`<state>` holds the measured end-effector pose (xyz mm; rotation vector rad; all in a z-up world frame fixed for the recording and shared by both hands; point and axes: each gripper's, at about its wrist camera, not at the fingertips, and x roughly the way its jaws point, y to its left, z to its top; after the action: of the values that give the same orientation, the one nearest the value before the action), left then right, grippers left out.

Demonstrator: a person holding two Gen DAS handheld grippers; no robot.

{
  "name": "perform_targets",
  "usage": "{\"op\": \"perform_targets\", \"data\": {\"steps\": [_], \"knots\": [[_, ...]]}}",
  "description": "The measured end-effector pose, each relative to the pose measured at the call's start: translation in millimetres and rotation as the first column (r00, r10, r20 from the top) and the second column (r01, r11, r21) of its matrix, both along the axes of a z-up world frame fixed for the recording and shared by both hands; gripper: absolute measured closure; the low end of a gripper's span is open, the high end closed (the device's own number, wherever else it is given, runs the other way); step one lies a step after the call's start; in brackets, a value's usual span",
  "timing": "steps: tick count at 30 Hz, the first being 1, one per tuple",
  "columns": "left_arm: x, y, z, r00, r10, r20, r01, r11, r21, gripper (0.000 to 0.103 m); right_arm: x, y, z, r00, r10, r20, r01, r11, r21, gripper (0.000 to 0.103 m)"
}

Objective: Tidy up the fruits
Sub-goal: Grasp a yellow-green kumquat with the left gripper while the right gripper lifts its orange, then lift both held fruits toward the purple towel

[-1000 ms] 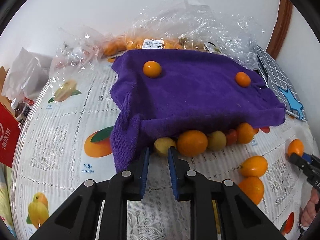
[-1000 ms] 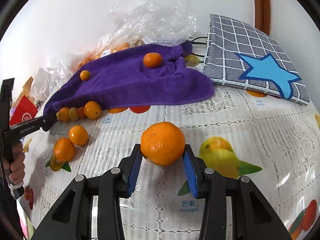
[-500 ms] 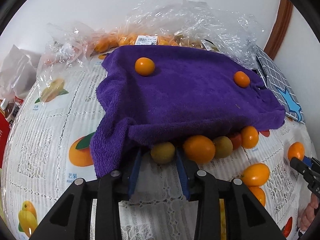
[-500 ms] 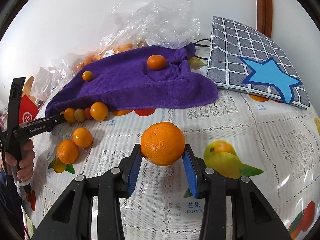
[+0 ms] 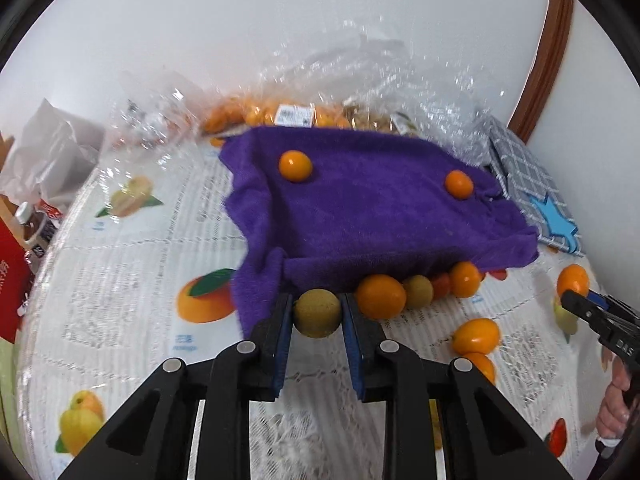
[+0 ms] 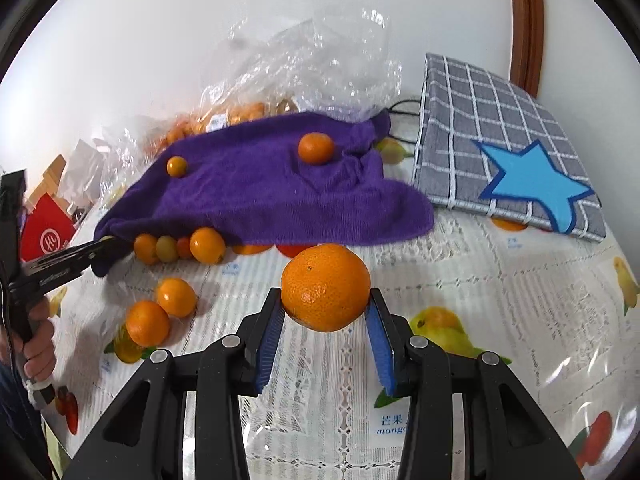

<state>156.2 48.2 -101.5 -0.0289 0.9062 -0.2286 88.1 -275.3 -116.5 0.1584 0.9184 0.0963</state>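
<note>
My left gripper [image 5: 317, 314] is shut on a yellow-green round fruit [image 5: 317, 313] at the front edge of the purple towel [image 5: 372, 208]. A row of small orange and greenish fruits [image 5: 380, 296] lies along that edge to the right. Two small oranges [image 5: 295, 165] [image 5: 459, 184] rest on top of the towel. My right gripper [image 6: 326, 306] is shut on a large orange [image 6: 326, 286], held above the tablecloth in front of the towel [image 6: 272, 188]. Two loose oranges [image 6: 176, 297] [image 6: 147, 323] lie to its left.
Clear plastic bags [image 5: 360, 92] with more oranges sit behind the towel by the wall. A grey checked bag with a blue star [image 6: 508, 152] lies at the right. A red box [image 5: 10, 280] and white bag stand at the left edge.
My left gripper moved forward to the towel's edge, opened around the yellow-green fruit and closed on it. My right gripper lifted the large orange slightly and moved it closer to the towel.
</note>
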Motion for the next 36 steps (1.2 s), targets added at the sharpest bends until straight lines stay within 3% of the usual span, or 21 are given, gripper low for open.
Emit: {"op": "perform_targets", "data": {"steps": [9,17,30,36], "knots": [[-21,28,36,0.997,0.077,0.029,-0.075,0.995,-0.068,0.079,-7,-5,34,0.997,-0.032,0.069,0.033,0.999,-0.012,0.062],[-38,33,52,0.992,0.119,0.035,-0.116,0.990,-0.079,0.079,-18,-7,60,0.992,-0.024,0.125,0.026,1.000,-0.010,0.062],[-71,17,69,0.991,0.121,0.060,-0.119,0.992,-0.028,0.079,-32,-12,73,0.987,-0.008,0.163,0.006,1.000,0.015,0.062],[-80,15,75,0.987,0.145,0.064,-0.142,0.989,-0.052,0.079,-37,-13,74,0.987,0.009,0.162,-0.014,1.000,0.027,0.062]]}}
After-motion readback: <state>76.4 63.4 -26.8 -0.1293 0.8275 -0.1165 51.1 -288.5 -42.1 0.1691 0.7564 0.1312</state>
